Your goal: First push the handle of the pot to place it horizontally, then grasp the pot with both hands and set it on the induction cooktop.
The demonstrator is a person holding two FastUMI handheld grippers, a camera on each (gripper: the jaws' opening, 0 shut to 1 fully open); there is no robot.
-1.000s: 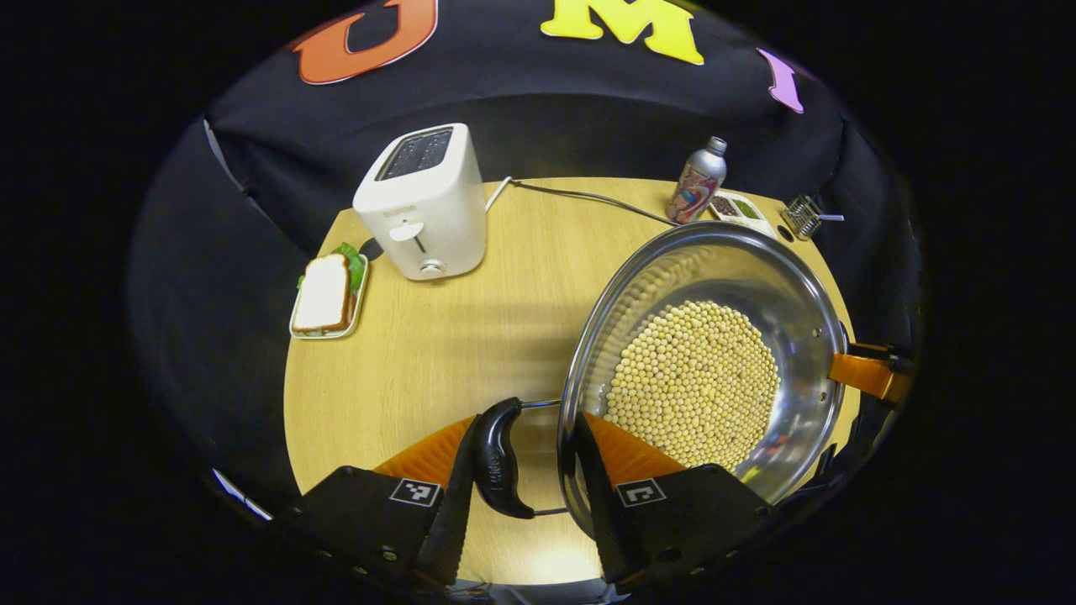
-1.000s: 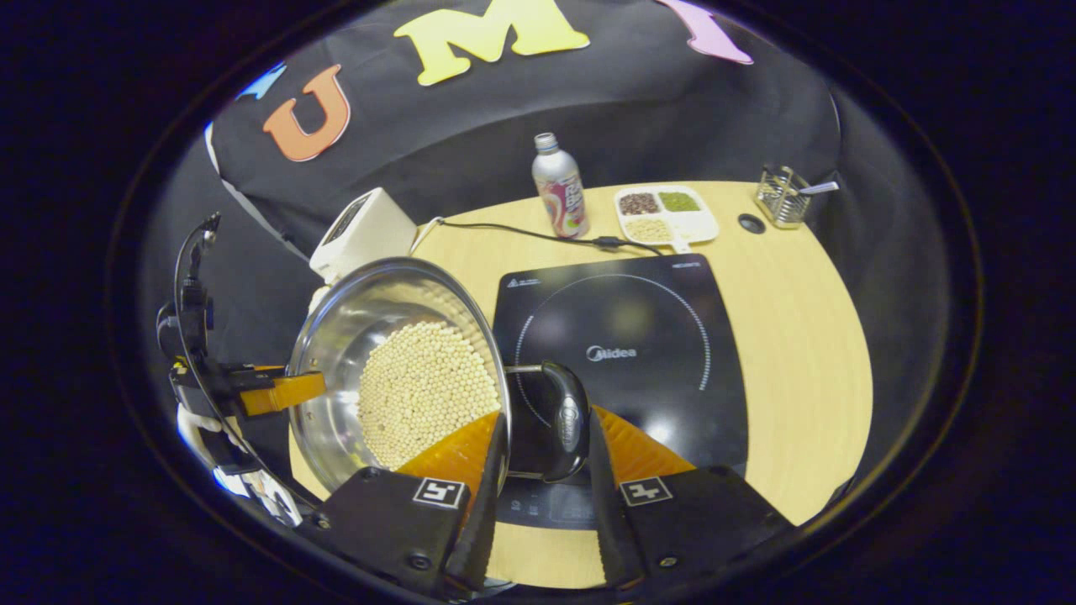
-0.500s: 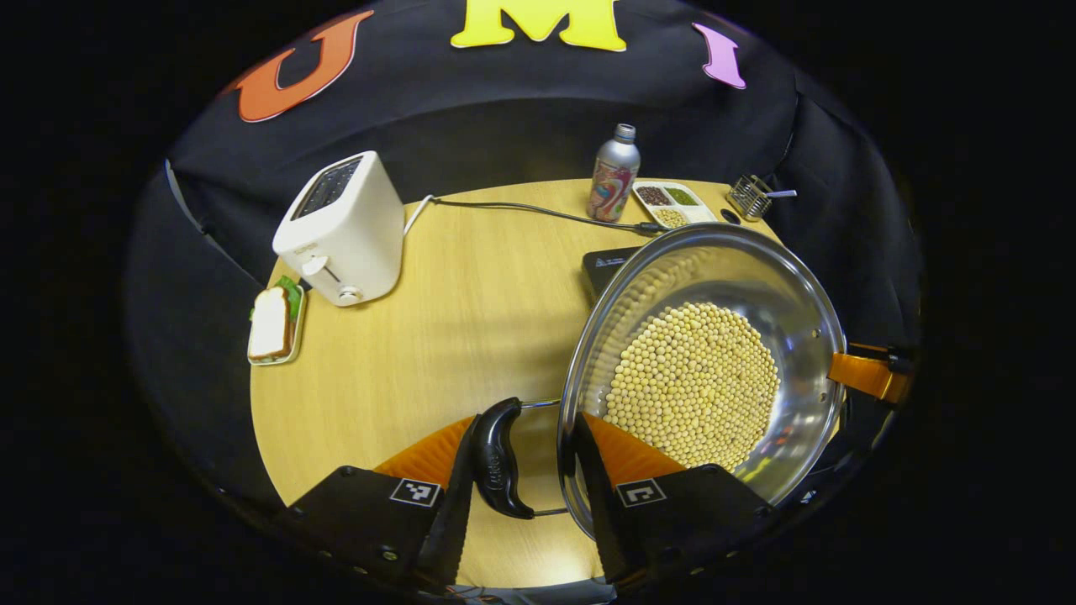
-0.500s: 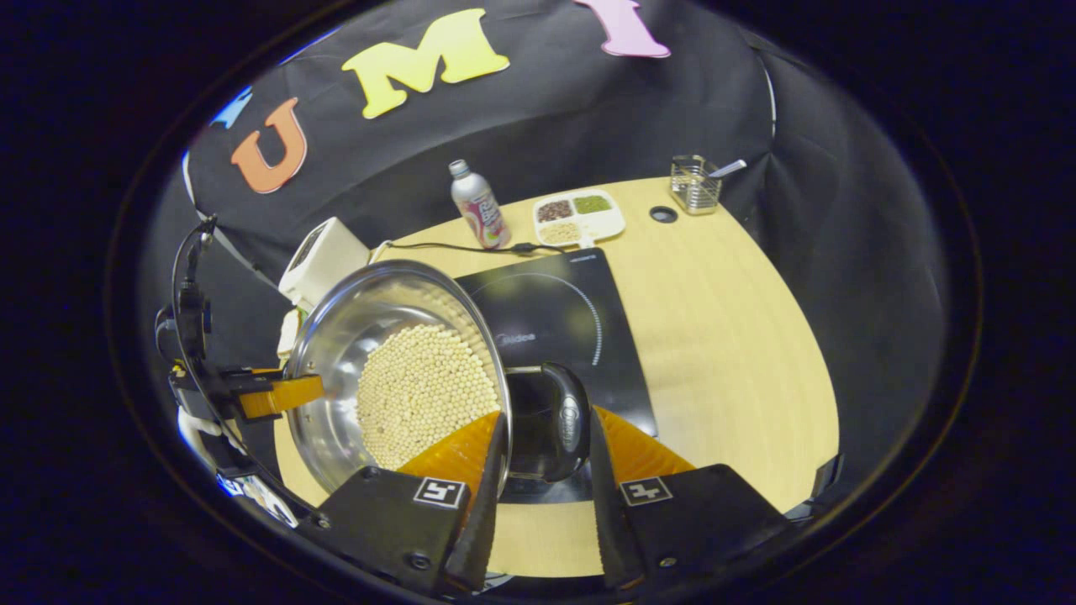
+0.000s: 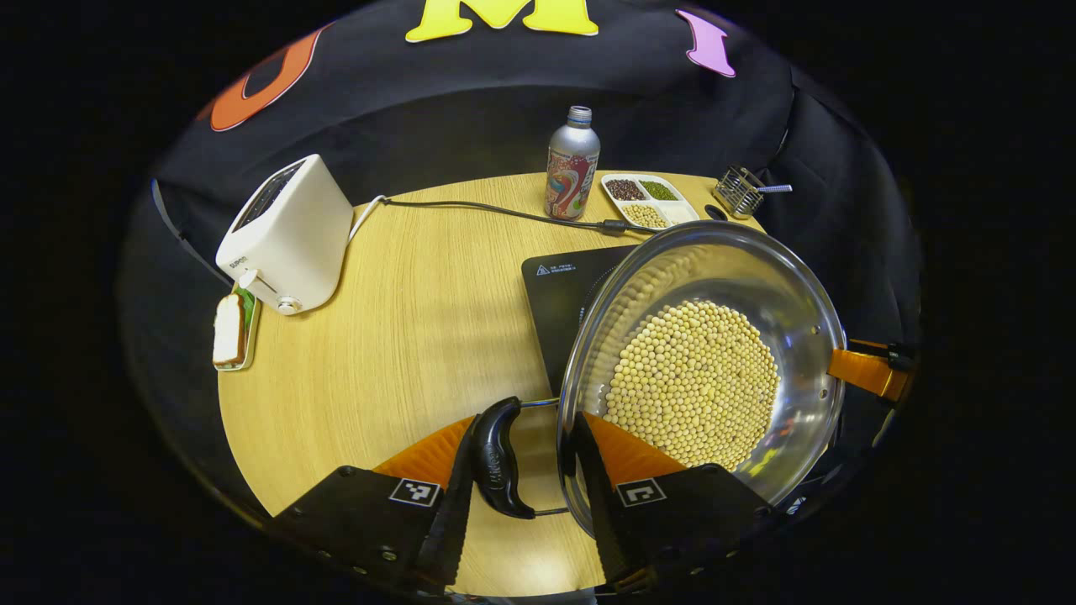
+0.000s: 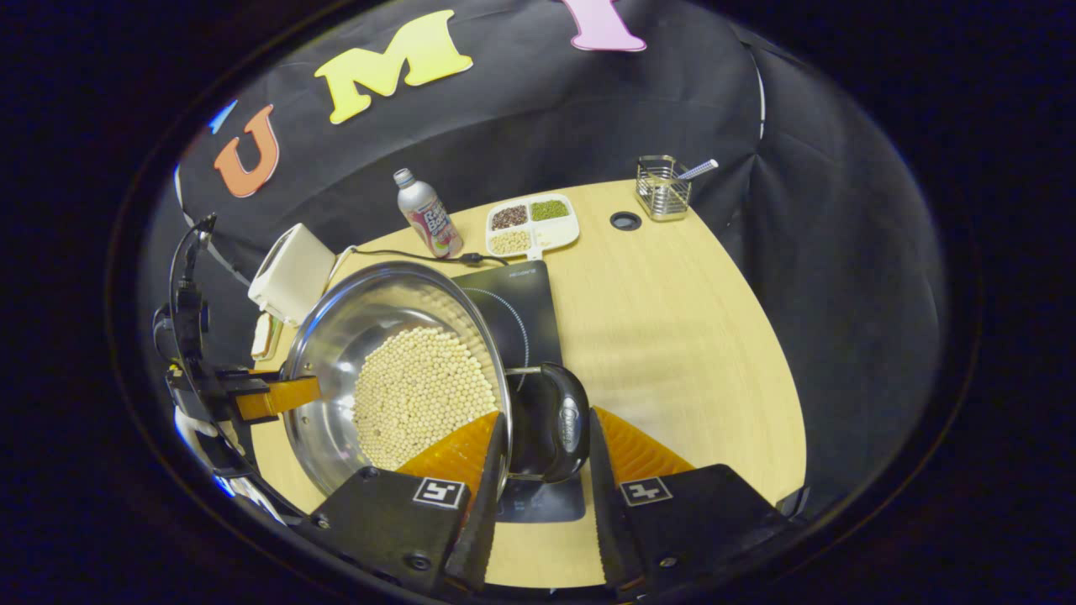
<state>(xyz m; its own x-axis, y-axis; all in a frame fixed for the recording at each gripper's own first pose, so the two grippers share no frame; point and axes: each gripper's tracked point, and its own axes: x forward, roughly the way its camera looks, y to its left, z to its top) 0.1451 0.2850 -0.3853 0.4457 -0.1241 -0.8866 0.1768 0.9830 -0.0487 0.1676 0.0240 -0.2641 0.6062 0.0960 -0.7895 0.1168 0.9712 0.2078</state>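
Clamped on opposite pot [image 5: 702, 370] handles are the left claw [image 5: 521, 470] and right claw [image 6: 542, 458]. A sandwich [image 5: 227, 329] is seen at left of the left gripper view; the person's hand [image 6: 195, 424] at lower left of the right gripper view.

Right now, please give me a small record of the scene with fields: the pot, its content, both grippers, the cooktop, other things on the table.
pot: steel pot, held over the table
content: pale round beans
left gripper: around the pot's left handle
right gripper: around the right handle
induction cooktop: partly under the pot
other things: toaster, bottle, divided dish, wire holder, sandwich
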